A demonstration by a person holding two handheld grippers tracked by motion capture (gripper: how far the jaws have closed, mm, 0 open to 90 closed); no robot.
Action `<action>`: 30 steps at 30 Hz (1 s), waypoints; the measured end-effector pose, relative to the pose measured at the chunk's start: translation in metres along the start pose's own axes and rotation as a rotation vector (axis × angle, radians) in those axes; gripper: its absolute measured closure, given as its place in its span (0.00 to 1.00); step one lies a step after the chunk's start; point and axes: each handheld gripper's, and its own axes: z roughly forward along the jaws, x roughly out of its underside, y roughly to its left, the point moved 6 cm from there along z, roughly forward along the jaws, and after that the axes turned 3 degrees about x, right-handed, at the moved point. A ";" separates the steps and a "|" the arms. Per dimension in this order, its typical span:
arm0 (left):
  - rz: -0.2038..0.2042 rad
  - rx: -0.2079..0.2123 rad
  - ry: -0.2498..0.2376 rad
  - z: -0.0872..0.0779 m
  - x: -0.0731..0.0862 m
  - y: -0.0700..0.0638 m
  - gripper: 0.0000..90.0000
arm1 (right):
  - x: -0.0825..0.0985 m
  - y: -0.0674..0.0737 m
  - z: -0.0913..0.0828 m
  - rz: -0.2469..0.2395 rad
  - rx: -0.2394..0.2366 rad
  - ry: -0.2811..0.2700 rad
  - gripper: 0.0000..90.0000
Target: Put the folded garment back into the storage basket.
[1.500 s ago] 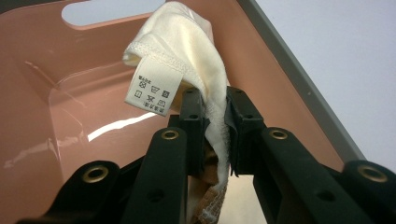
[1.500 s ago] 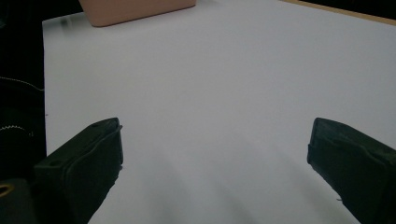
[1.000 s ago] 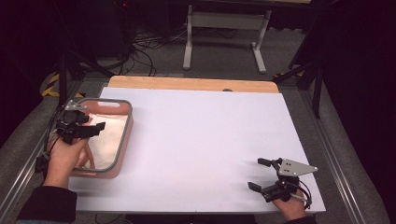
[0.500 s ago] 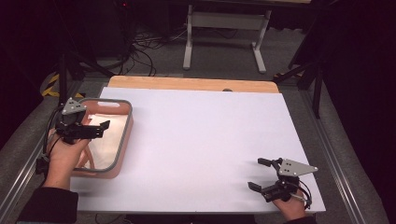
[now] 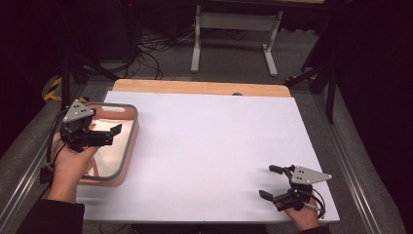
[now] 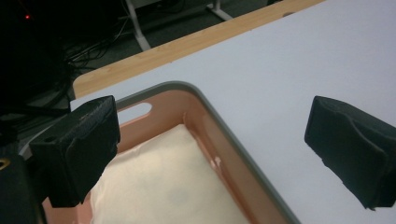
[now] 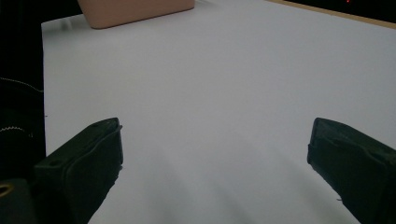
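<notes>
Pink tray (image 5: 127,146) lies under the spread left hand-held gripper (image 5: 113,136); right hand-held gripper (image 5: 271,181), also spread, well apart.

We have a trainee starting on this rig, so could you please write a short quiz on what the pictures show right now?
1. True or false: the left gripper is shut on something from the basin.
2. What lies inside the basin?
A. a cream cloth
B. a metal spoon
C. a blue cup
3. Over which part of the table is the right gripper?

Key
1. False: its jaws stand wide apart with nothing between them, above the basin.
2. A: the cream cloth lies on the basin's floor.
3. The near right corner, jaws open over the bare white surface.
</notes>
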 end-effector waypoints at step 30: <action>0.058 0.236 -0.091 -0.004 -0.036 -0.078 0.04 | 0.000 0.000 -0.002 -0.002 0.001 -0.003 0.04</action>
